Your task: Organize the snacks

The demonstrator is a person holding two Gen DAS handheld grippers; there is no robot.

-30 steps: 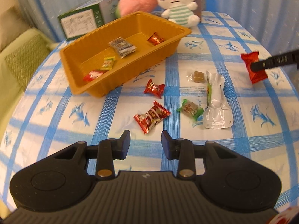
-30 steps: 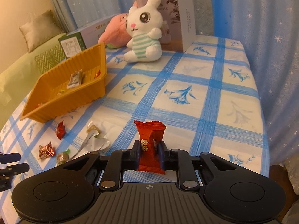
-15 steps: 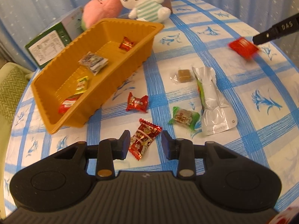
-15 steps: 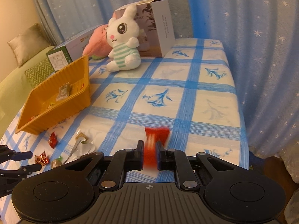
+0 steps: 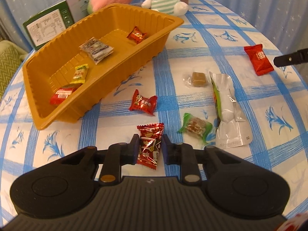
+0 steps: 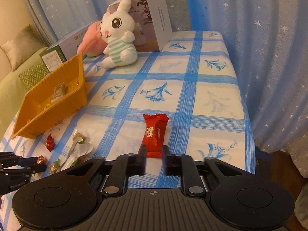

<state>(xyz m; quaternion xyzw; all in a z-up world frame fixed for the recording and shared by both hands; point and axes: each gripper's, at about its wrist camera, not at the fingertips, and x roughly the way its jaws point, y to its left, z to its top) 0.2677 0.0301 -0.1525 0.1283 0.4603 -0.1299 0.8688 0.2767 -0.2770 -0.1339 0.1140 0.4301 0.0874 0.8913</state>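
Observation:
My left gripper (image 5: 149, 146) is low over the checked tablecloth, its jaws closing with the pads against a dark red foil candy (image 5: 150, 134). My right gripper (image 6: 154, 151) has its jaws opening; a red packet (image 6: 155, 132) lies flat on the cloth, its near end between the fingertips with a slim gap on each side. In the left wrist view that red packet (image 5: 259, 59) lies just clear of a right fingertip (image 5: 288, 59). The orange tray (image 5: 48, 119) holds several snacks. Loose on the cloth are a red candy (image 5: 143, 103), a green-wrapped candy (image 5: 195, 128), a brown cube (image 5: 198, 79) and a white pouch (image 5: 227, 111).
A white plush rabbit (image 6: 117, 40), a pink plush (image 6: 92, 40) and a tall box (image 6: 152, 19) stand at the table's far end. A green box (image 5: 50, 25) lies behind the tray. Blue curtains hang close along the table's right edge (image 6: 248, 115).
My left gripper has come down over the dark red candy and closed on it. My right gripper has parted its jaws, and the red packet now rests on the cloth.

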